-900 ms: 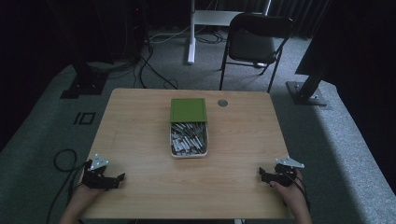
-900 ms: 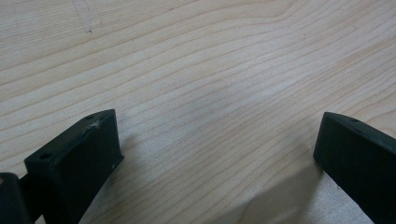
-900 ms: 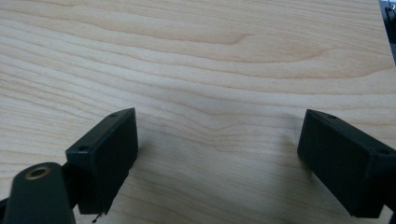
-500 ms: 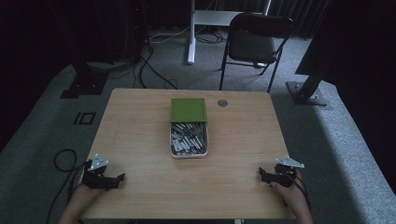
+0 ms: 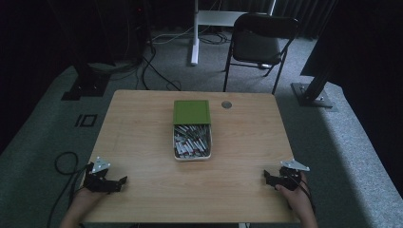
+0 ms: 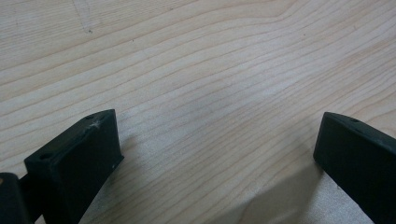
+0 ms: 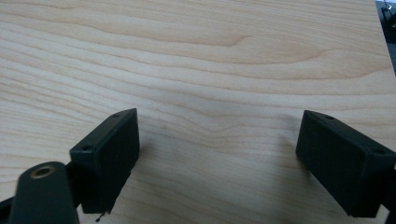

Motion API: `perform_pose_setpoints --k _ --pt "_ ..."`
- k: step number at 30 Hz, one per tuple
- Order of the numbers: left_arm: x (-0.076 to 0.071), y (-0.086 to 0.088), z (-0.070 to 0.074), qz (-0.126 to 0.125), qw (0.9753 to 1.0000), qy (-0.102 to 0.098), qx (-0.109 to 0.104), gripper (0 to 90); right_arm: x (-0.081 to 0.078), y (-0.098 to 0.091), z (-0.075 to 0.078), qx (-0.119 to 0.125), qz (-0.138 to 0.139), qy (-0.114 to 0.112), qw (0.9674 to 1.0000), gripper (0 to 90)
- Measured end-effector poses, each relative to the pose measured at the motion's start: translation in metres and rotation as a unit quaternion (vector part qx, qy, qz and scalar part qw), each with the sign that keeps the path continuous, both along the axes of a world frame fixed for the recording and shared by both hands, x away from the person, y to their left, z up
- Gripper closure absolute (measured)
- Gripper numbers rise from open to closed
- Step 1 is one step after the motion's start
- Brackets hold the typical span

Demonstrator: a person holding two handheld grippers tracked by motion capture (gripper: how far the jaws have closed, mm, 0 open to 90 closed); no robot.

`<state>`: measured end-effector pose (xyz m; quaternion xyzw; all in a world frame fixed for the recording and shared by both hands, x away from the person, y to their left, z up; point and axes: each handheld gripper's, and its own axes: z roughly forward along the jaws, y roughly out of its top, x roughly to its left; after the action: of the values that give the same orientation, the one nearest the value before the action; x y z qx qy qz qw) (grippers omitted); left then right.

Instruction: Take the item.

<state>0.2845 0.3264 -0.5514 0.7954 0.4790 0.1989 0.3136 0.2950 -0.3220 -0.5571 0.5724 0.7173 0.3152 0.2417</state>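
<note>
A tin [image 5: 192, 153] sits at the middle of the desk [image 5: 142, 123], full of small grey-silver pieces [image 5: 192, 141] too small to make out. Its green lid [image 5: 191, 112] lies flat, touching the tin's far end and overlapping it. Just right of the lid is a round grey disc [image 5: 226, 104] set in the desk.

The left tool [image 5: 124, 180] rests on the desk well to the near left of the tin, jaws spread wide with bare wood between them. The right tool [image 5: 265, 177] rests well to the near right of the tin, likewise released and gripping nothing. A hand [image 5: 298, 199] holds it.

Beyond the tin, off the desk, stands a black folding chair [image 5: 259, 42].
</note>
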Motion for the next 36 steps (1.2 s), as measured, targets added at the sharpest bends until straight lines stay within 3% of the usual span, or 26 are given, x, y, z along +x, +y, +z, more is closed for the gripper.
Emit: perform_pose_setpoints --k 7,22,24,36 --pt "0.000 0.000 0.000 0.000 1.0000 0.000 0.000 1.4 0.003 0.005 0.009 0.001 -0.002 -0.007 1.0000 14.5" --pt "0.000 0.000 0.000 0.000 1.0000 0.001 0.001 1.4 0.012 0.028 0.041 0.010 0.028 -0.040 0.9988 15.8" --pt "0.000 0.000 0.000 0.000 1.0000 0.001 0.000 1.4 0.015 0.038 0.050 0.013 0.038 -0.050 0.9979 16.9" --pt "0.000 0.000 0.000 0.000 1.0000 0.001 0.000 1.4 0.028 0.074 0.066 0.022 0.075 -0.068 0.9946 17.0"
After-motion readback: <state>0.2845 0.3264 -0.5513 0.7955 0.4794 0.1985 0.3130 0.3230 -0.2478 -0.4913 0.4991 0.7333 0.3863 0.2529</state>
